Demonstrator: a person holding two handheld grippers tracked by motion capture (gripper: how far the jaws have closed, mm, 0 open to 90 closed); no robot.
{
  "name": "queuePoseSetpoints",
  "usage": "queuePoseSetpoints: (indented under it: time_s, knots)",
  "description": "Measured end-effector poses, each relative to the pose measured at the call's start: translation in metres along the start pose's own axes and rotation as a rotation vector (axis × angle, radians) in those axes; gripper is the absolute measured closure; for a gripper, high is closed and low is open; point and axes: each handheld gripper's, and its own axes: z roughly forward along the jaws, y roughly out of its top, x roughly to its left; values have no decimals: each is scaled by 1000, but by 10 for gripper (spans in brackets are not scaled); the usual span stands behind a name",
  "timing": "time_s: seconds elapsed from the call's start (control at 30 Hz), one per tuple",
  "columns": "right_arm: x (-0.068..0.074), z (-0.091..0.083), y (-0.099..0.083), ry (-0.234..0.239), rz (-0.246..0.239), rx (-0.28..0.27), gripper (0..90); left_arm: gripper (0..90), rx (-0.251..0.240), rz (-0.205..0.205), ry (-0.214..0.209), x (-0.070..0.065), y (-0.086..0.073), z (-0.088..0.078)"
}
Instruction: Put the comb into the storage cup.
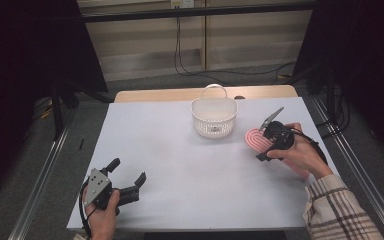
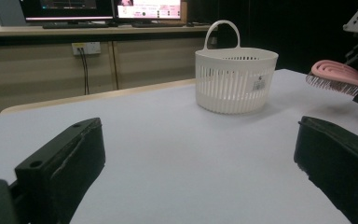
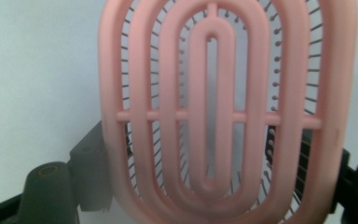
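Plaid sleeve (image 1: 337, 207); black hand-held gripper (image 1: 125, 181) with grey three-cornered plate (image 1: 95, 183).

Pink hairbrush (image 3: 223, 116): smooth moulded plastic, slight sheen, thin wire-like bristles. Basket (image 1: 214, 119): white slotted plastic, matt. Table (image 1: 180, 165) top is matt, smooth, pale sheet; tool (image 2: 200, 172) jaws matt black plastic.

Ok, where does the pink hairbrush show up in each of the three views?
High view: pink hairbrush at right of centre, held by the right tongs, just right of the white basket.
Left gripper view: far right edge, raised above the table, bristles down, right of the basket.
Right gripper view: close up across the middle, back side facing the camera, between the tongs' jaws.
Shared landmark: the basket, in the high and left gripper views.
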Motion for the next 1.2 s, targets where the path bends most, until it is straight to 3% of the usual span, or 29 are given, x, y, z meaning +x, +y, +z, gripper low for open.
queuePoseSetpoints:
  time_s: [0.27, 0.63, 0.83, 1.1, 1.2]
  knots:
    - [-3, -15, -4, -6, 30, -43, 222, 20, -2, -2, 1, 0, 0, 0]
    - [-4, -21, -4, -3, 55, -58, 221, 20, -2, -2, -1, 0, 0, 0]
    - [-4, -28, -4, -21, 70, -102, 221, 20, -2, -3, 0, 0, 0, 0]
    - [1, -36, -4, -58, 54, -159, 221, 20, -1, 0, -1, 0, 0, 0]
    - [0, -39, -5, -72, 75, -185, 221, 20, -2, -3, 0, 0, 0, 0]
